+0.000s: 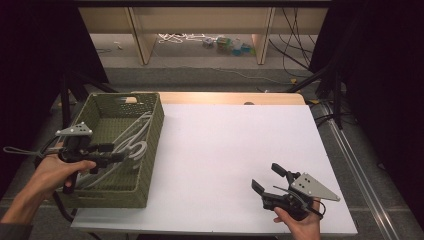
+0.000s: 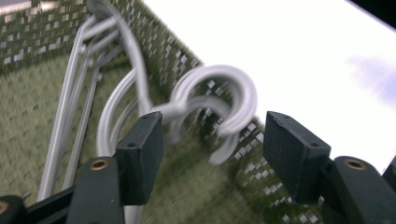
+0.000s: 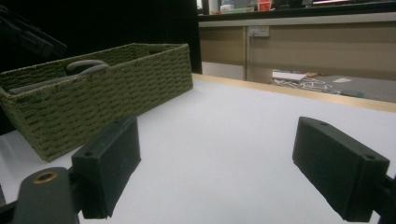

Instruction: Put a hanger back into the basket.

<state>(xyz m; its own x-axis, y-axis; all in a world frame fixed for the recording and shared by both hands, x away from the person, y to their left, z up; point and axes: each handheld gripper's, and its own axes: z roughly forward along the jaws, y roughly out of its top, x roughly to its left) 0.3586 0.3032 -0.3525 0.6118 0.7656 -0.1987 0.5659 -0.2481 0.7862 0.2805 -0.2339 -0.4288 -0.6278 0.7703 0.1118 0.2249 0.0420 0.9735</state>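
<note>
Olive-green woven basket (image 1: 150, 150), its weave showing a fine check of lighter flecks in the left gripper view. Inside the basket, white hangers (image 2: 219, 100) with glossy curved hooks. White worktop (image 1: 235, 150) to the right of the basket, edged by a pale wood strip beyond it. Both hand-held grippers, left (image 1: 117, 157) and right (image 1: 267, 177), are black with brass-coloured rivets; each carries a grey triangular plate with small dark dots.

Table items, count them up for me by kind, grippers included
Green woven basket: 1
Bundle of white hangers in the basket: 1 bundle, number of hangers unclear
Left gripper, open: 1
Right gripper, open: 1
Total: 4
</note>
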